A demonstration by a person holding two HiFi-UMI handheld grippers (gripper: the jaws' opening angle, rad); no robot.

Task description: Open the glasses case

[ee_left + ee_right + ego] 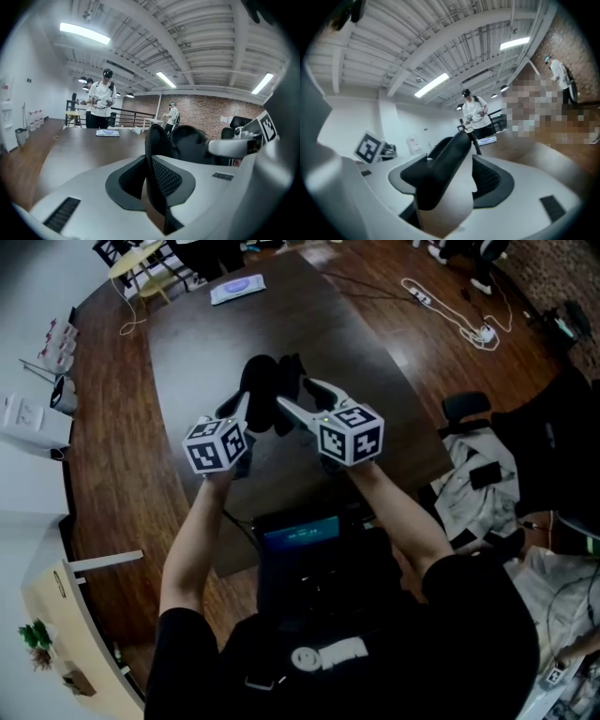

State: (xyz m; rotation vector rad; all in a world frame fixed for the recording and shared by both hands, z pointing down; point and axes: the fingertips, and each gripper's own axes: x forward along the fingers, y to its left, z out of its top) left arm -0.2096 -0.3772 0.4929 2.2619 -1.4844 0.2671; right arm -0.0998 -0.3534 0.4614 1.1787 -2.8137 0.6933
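Glasses case [266, 379] was up off the counter [375, 381], held between both grippers. Left gripper [246, 409] pinched 1 thin shell, jaws nearly together. Right gripper [292, 397] clamped the thicker half, jaws wide. The 2 halves looked spread apart, so the opening seemed about done.

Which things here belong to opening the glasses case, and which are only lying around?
Job: glasses case, left gripper, right gripper, both gripping it.
Lying about: paper pad on table, power strip on floor, clothes on chair.
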